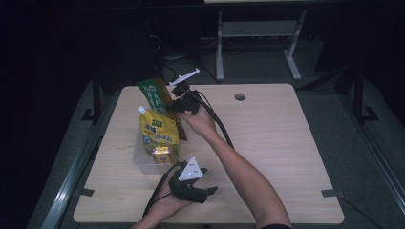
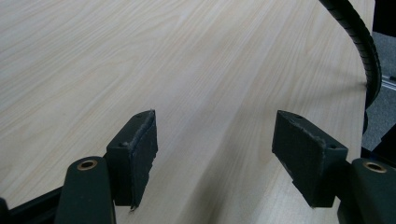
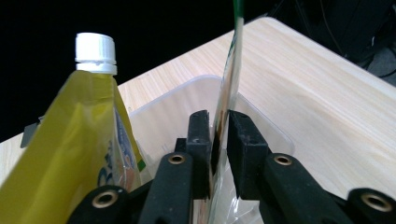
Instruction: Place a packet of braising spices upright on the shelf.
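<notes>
item list, left to right across the high view.

yellow spouted pouch (image 1: pixel 158 133): stands upright in a clear plastic bin (image 1: pixel 143 160) at the left part of the table (image 1: pixel 277 143); white screw cap at top; a small orange-labelled packet (image 1: pixel 162 153) sits against its near side. in the right gripper view the yellow spouted pouch (image 3: pixel 70 149) fills the left, cap up, inside the clear plastic bin (image 3: pixel 187 93).

green flat packet (image 1: pixel 155 93): thin, upright, tilted, just behind and right of the pouch, lower edge down in the bin. seen edge-on in the right gripper view as the green flat packet (image 3: pixel 231 79), rising straight between the two black pads.

right gripper (image 1: pixel 181 106): held by a hand reaching in from the right, at the bin's far right side. right gripper (image 3: pixel 217 135) jaws stand a narrow slot apart with the packet's edge between them; whether the pads still press on it cannot be told.

left gripper (image 1: pixel 210 191): near the table's front edge, resting low in the hand, well apart from the bin. left gripper (image 2: pixel 215 149) jaws wide apart, bare wood between them.
</notes>
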`<state>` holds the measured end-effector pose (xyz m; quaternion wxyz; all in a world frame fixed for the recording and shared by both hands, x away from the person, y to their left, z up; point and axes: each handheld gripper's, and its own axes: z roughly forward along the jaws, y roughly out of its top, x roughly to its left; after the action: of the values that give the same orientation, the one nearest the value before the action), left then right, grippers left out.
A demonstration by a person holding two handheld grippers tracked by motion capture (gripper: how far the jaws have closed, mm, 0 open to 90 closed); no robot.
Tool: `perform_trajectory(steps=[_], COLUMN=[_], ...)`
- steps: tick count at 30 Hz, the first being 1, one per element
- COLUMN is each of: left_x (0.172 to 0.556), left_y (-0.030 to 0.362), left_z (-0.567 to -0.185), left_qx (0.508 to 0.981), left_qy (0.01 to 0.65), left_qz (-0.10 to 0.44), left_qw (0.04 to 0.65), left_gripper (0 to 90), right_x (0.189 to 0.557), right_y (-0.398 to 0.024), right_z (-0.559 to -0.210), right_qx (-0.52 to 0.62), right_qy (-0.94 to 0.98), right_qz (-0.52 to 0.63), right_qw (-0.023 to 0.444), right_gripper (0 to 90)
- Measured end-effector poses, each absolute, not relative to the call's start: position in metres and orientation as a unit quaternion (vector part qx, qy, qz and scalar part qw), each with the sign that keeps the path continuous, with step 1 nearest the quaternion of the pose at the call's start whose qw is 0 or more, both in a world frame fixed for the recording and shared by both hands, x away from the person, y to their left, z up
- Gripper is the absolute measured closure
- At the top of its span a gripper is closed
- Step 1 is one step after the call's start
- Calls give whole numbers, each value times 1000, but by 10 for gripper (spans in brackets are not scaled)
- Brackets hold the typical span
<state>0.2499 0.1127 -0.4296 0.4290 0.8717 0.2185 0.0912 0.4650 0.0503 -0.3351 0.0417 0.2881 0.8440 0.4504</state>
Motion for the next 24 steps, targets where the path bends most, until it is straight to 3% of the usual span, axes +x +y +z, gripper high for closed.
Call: perform_trajectory(steps=[2,6,24], left_x=[250,249,249], left_y=[113,113,113], left_z=[-429,-429,-429], left_qx=[871,869,871], left_qy=[219,221,215], left_qz=[92,92,94], left_qw=[430,433,431], left_gripper=[306,306,306], right_x=[468,472,460], right_y=[54,58,64], right_z=[-337,-340,-336], right_qx=[291,296,294], right_qy=[848,848,805], right_qz=[442,439,513], right_qw=[35,27,40], right_gripper=[770,883,895])
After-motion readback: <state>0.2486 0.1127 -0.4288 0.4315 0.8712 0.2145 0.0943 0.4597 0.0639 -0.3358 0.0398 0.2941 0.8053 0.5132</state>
